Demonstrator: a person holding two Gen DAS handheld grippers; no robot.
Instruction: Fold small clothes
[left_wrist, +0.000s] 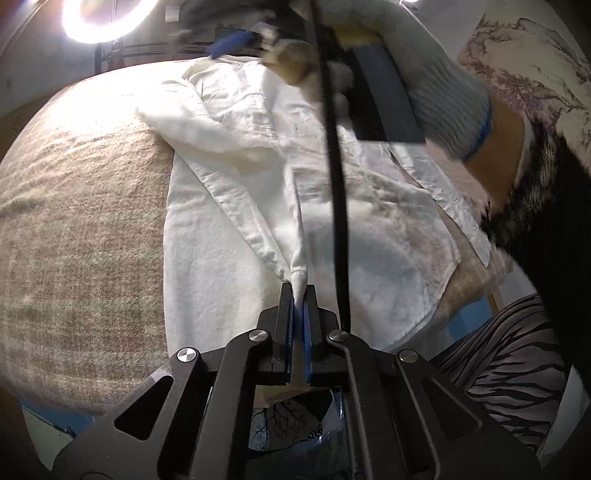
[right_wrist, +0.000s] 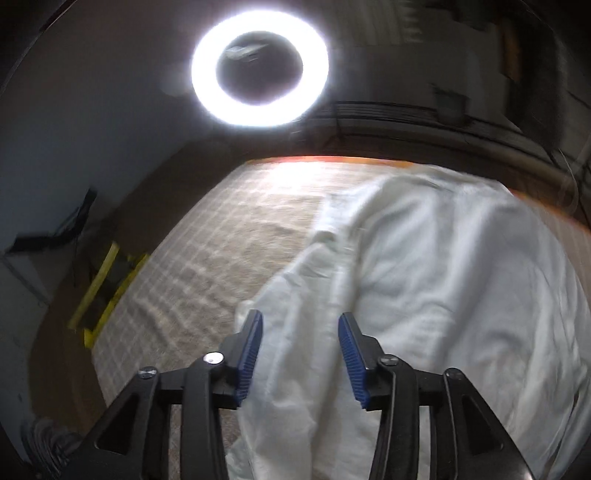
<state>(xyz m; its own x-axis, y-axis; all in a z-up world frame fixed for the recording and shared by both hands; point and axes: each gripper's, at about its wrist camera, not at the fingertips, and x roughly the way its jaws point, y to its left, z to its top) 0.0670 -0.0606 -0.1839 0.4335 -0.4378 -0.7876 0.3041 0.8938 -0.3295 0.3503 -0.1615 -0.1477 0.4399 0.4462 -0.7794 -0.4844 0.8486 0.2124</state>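
Observation:
A white shirt (left_wrist: 258, 206) lies partly folded on a beige checked cloth (left_wrist: 81, 229). My left gripper (left_wrist: 298, 291) is shut on a pinched fold of the shirt at its near edge and holds it slightly raised. In the left wrist view the right gripper (left_wrist: 258, 40) appears blurred at the top, held by a gloved hand (left_wrist: 436, 92) over the shirt's far end. In the right wrist view my right gripper (right_wrist: 301, 332) is open and empty, with the white shirt (right_wrist: 443, 277) below and between its fingers.
A ring light (right_wrist: 258, 70) shines above the far edge of the table. A yellow frame (right_wrist: 107, 288) stands on the floor at left. The person's striped clothing (left_wrist: 517, 354) is at the near right. A black cable (left_wrist: 336, 166) hangs across the left wrist view.

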